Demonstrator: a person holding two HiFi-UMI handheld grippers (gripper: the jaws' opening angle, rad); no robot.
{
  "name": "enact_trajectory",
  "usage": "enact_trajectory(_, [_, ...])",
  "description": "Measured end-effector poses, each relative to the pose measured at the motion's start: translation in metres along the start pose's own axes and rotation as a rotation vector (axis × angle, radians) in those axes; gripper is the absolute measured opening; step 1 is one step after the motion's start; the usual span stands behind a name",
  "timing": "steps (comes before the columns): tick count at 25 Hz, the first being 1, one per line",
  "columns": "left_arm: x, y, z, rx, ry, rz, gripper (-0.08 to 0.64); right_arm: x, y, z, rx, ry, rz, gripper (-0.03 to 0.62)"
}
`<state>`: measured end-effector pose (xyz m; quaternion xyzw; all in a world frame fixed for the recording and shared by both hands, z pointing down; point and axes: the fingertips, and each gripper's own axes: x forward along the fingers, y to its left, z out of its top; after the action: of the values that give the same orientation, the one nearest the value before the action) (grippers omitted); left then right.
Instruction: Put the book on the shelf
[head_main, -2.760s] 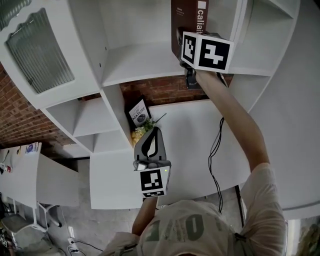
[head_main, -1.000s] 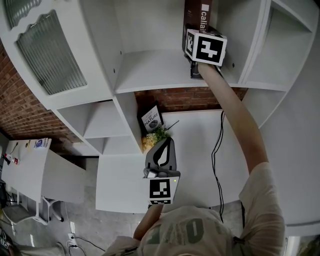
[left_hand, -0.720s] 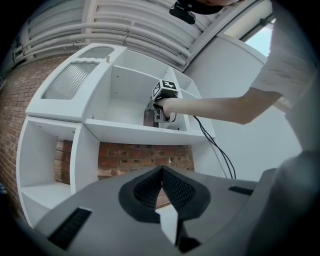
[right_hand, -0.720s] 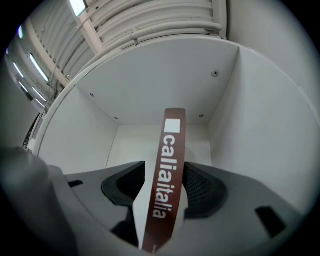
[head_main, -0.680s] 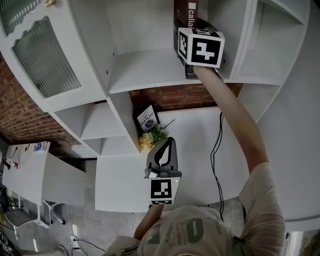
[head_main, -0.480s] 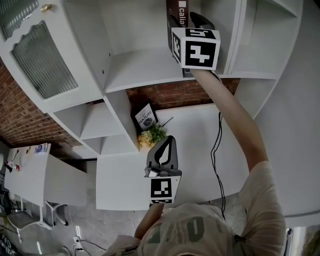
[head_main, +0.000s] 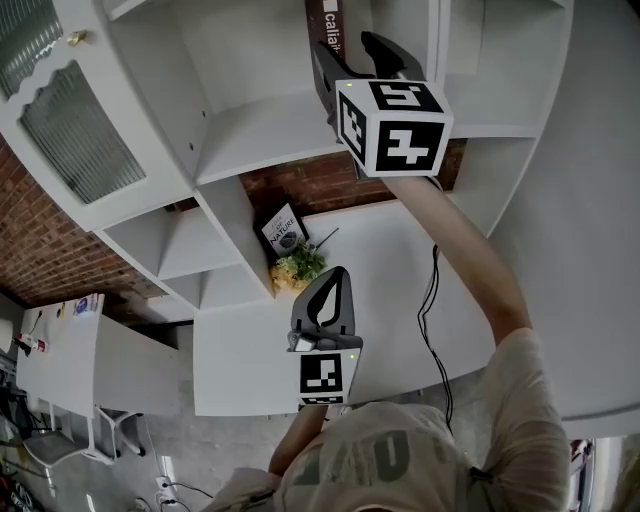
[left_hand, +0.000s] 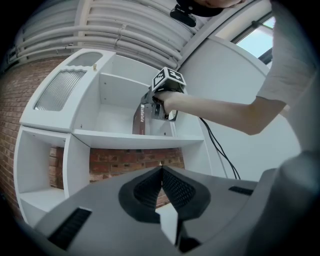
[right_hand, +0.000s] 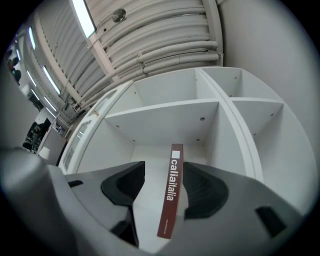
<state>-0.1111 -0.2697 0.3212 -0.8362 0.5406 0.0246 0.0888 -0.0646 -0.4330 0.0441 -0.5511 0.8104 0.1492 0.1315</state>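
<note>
Treat the placing as nearly done: leave the book (right_hand: 170, 197) standing on end on the shelf (head_main: 260, 135), spine outward, with nothing beside it for support. Keep the jaws of the right hand-held gripper (right_hand: 161, 175), only just opened further and now wide apart on either side of the spine, fully spread. Draw straight back along the line of the spine, never sideways (mind the seemingly nearer of the 2 pads (right_hand: 200, 187)). Go slowly enough to avoid brushing a cover and toppling a free-standing book. Check for any lean before pulling fully clear. Hold the left hand-held gripper (left_hand: 161, 172), closed on nothing, low and out of the way, well apart from the shelf.
</note>
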Motion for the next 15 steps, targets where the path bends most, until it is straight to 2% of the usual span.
enact_trajectory(5, [-0.003,-0.001,0.003,0.012,-0.005,0.008,0.012,-0.063,0.018,0.016,0.059,-0.16,0.082,0.227])
enact_trajectory(6, [-0.004,-0.002,0.004,0.01,-0.007,0.009,0.012,-0.077,0.021,0.019,0.058,-0.189,0.095,0.207])
enact_trajectory(7, [-0.004,-0.004,0.004,0.008,-0.01,0.01,0.012,-0.093,0.023,0.021,0.047,-0.218,0.102,0.145])
enact_trajectory(9, [-0.005,-0.006,0.005,0.007,-0.015,0.013,0.012,-0.125,0.024,0.025,-0.008,-0.272,0.089,0.044])
enact_trajectory(10, [-0.006,-0.004,0.005,0.009,-0.019,0.017,0.012,-0.139,0.025,0.024,-0.056,-0.29,0.067,0.027])
enact_trajectory(13, [-0.009,0.004,0.005,-0.004,-0.046,0.048,0.012,-0.176,0.033,0.004,-0.191,-0.288,0.016,0.015])
enact_trajectory(15, [-0.014,0.011,0.001,-0.013,-0.043,0.077,0.012,-0.195,0.046,-0.019,-0.17,-0.26,0.035,0.015])
